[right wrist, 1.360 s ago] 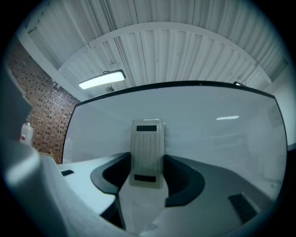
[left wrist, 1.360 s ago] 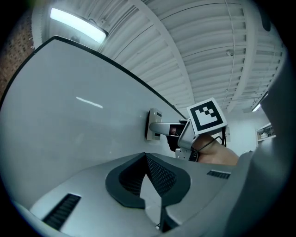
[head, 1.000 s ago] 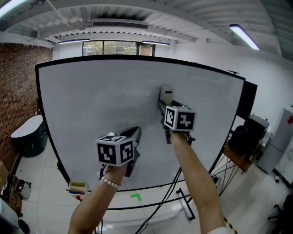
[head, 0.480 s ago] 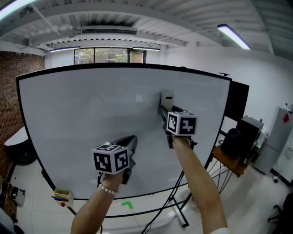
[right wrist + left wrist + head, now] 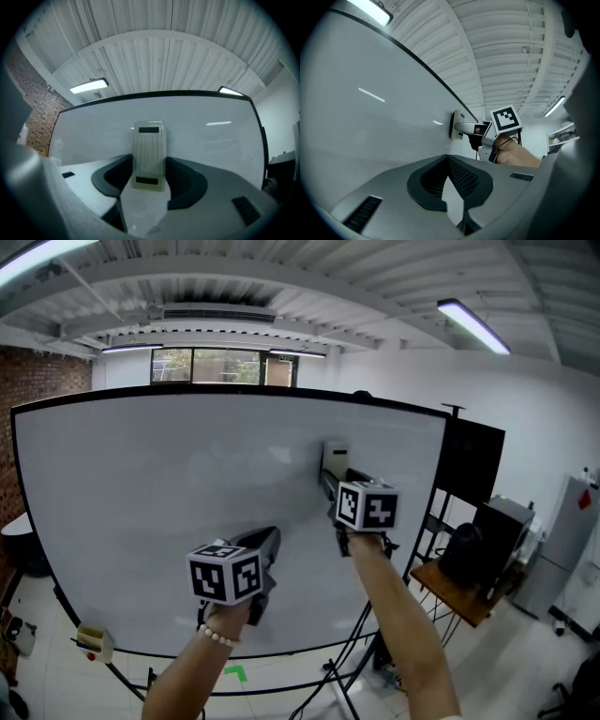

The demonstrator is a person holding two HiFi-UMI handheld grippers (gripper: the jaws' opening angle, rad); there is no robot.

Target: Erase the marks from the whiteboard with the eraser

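The eraser [image 5: 149, 157] is clamped in the right gripper [image 5: 330, 474], long axis upright along the jaws, and is pressed flat on the whiteboard [image 5: 169, 512] straight ahead, while the left gripper [image 5: 270, 536] is held lower left, jaws together on nothing, no marks seen

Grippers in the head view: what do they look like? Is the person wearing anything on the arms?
Both the left gripper and right gripper are grey, each with a white cube of black square markers and a dark-padded claw. No sleeves show; a pale bead bracelet circles the left wrist.
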